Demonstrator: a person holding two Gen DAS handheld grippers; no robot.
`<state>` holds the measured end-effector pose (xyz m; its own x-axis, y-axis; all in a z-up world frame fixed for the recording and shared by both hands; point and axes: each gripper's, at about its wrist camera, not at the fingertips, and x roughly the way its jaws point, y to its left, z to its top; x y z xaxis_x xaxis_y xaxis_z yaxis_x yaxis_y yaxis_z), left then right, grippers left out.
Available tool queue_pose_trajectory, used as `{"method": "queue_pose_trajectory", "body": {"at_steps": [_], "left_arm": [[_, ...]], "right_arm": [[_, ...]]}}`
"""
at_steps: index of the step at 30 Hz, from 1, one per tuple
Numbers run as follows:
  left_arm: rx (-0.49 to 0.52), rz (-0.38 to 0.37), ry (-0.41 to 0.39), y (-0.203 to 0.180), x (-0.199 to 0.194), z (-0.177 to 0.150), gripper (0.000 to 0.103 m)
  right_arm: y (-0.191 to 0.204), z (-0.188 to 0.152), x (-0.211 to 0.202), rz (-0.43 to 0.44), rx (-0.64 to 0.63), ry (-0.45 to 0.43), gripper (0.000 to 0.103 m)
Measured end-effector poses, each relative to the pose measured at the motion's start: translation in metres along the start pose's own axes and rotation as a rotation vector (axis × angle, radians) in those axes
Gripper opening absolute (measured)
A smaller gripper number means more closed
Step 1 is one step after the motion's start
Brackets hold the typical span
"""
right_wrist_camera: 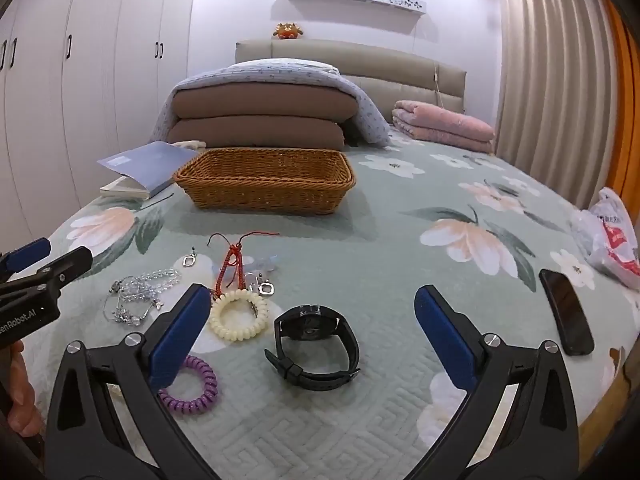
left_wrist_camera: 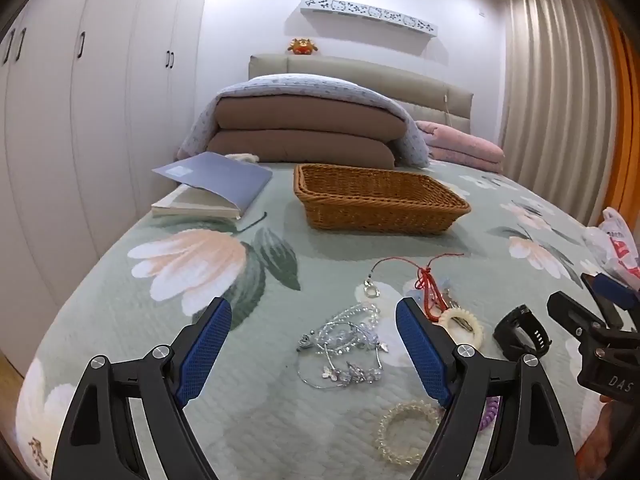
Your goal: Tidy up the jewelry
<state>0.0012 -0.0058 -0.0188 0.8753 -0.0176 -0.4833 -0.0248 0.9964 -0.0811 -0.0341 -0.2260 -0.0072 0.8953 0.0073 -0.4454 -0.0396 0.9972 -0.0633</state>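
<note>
Both of your grippers are spread wide and hold nothing: the left gripper [left_wrist_camera: 314, 346] hovers over the crystal tangle [left_wrist_camera: 344, 344], the right gripper [right_wrist_camera: 312, 334] over the watch [right_wrist_camera: 316, 346]. The jewelry lies loose on the near part of the bed [right_wrist_camera: 400, 248]; the basket [right_wrist_camera: 266, 180] stands empty as far as I can see, farther off, toward the pillows.

The first pick looks like the step in hand. With the right, come down so the pads straddle the watch strap across its narrow side, not the flat case, and close firmly before lifting. With the left, gather the crystal strands at their thickest knot; a thin wire may slip through. Take the cream coil [right_wrist_camera: 239, 314], purple coil [right_wrist_camera: 192, 386] and red cord [right_wrist_camera: 234, 264] singly. The phone [right_wrist_camera: 566, 312], right of the watch, is probably not jewelry; leave it.
</note>
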Motion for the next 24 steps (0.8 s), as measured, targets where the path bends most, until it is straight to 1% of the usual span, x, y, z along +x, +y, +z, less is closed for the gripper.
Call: {"method": "queue_pose_trajectory", "body": {"at_steps": [6, 10, 14, 16, 24], "left_arm": [[0.003, -0.018, 0.001, -0.0009, 0.0015, -0.0030, 0.086], [0.001, -0.020, -0.002, 0.0004, 0.0008, -0.0037, 0.086], [-0.015, -0.026, 0.014, 0.0036, 0.0050, -0.0048, 0.086], [-0.021, -0.026, 0.018, 0.0054, 0.0070, -0.0049, 0.086], [-0.024, -0.025, 0.024, 0.0057, 0.0088, -0.0072, 0.086]], "right_arm": [[0.0017, -0.0027, -0.0022, -0.001, -0.011, -0.012, 0.103], [0.0036, -0.0037, 0.0002, 0.002, -0.008, -0.006, 0.103], [0.0059, -0.0043, 0.0027, -0.001, -0.010, -0.002, 0.103], [0.0003, -0.0057, 0.0027, 0.006, -0.012, -0.003, 0.103], [0.0005, -0.0068, 0.0062, 0.009, -0.010, 0.001, 0.103]]}}
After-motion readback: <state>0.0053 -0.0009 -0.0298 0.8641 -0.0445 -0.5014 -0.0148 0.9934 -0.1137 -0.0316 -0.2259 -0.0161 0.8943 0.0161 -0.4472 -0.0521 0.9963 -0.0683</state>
